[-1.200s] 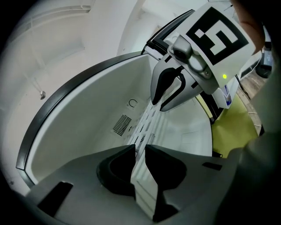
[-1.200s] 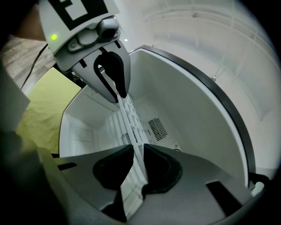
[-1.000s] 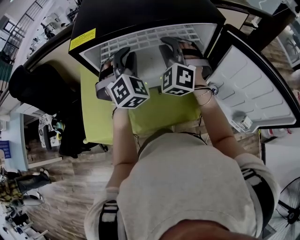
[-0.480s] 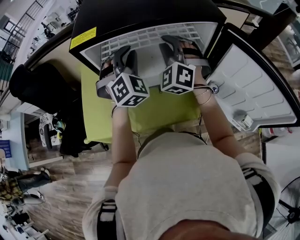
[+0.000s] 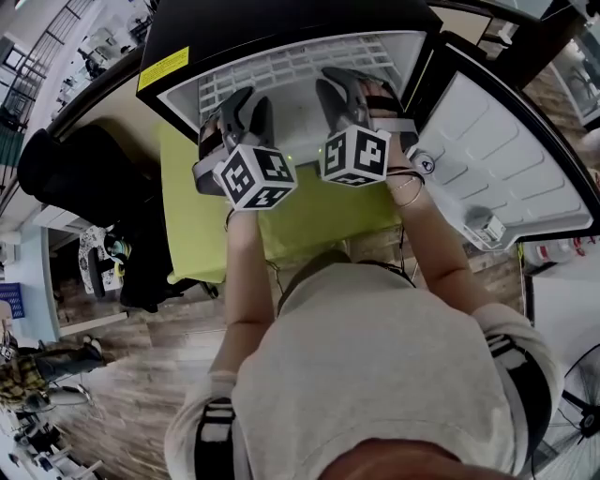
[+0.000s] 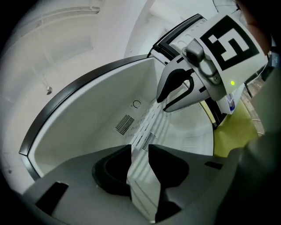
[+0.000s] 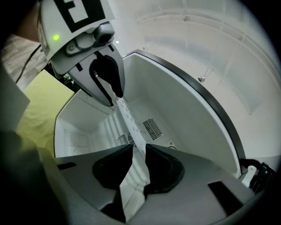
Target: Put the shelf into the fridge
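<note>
The white slatted shelf [image 5: 291,67] lies level inside the small black fridge [image 5: 281,23], its front edge toward me. My left gripper [image 5: 242,105] reaches in at the shelf's front left and my right gripper [image 5: 339,92] at its front right. In the left gripper view the shelf's edge [image 6: 142,180] runs between the jaws of the left gripper [image 6: 139,151], which have just been opening and stand off it. In the right gripper view the shelf [image 7: 127,115] likewise passes between the widening jaws of the right gripper [image 7: 139,151].
The fridge door [image 5: 506,159] hangs open to the right, with a small item on its inner tray [image 5: 483,228]. The fridge stands on a yellow-green table [image 5: 319,220]. A black chair [image 5: 84,183] is at the left. Vents [image 6: 125,124] mark the fridge's back wall.
Both grippers stay at the shelf's front edge; only the head view has shifted slightly.
</note>
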A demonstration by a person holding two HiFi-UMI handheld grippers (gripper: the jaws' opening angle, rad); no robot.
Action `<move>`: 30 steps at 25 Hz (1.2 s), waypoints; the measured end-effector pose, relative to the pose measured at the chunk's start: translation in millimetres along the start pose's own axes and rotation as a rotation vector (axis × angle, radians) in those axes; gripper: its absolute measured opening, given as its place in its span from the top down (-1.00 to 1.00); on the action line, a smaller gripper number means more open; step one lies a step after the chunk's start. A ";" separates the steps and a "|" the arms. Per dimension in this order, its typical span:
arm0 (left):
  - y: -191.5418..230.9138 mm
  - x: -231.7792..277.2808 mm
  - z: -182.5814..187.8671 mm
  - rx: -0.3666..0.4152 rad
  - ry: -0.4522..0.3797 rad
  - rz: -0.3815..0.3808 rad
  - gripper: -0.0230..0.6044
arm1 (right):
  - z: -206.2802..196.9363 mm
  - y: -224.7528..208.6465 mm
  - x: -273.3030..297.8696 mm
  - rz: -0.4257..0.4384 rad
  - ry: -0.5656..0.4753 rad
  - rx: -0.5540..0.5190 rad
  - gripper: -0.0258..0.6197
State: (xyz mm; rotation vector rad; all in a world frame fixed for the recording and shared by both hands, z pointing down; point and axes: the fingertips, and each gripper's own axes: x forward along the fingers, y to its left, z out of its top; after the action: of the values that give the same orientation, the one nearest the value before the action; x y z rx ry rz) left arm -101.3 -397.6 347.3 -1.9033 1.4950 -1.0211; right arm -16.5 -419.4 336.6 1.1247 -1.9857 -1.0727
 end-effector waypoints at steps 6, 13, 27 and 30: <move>-6.8 -14.4 1.7 -0.036 -0.018 -0.029 0.53 | 7.9 -1.8 -20.9 -0.005 -0.055 0.085 0.61; 7.0 -44.8 23.9 -0.313 -0.134 -0.062 0.60 | 27.4 -22.7 -48.5 -0.015 -0.147 0.276 0.67; -8.5 -83.3 47.2 -0.530 -0.280 -0.200 0.89 | 44.4 -25.7 -90.9 0.072 -0.290 0.690 0.89; -20.6 -87.5 48.1 -0.533 -0.277 -0.222 0.89 | 40.8 -22.2 -99.8 0.082 -0.313 0.801 0.89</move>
State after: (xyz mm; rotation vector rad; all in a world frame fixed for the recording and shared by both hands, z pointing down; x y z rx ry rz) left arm -60.3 -310.6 313.3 -2.5038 1.5136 -0.4305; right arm 4.6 -323.8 286.3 1.2854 -2.8057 -0.4021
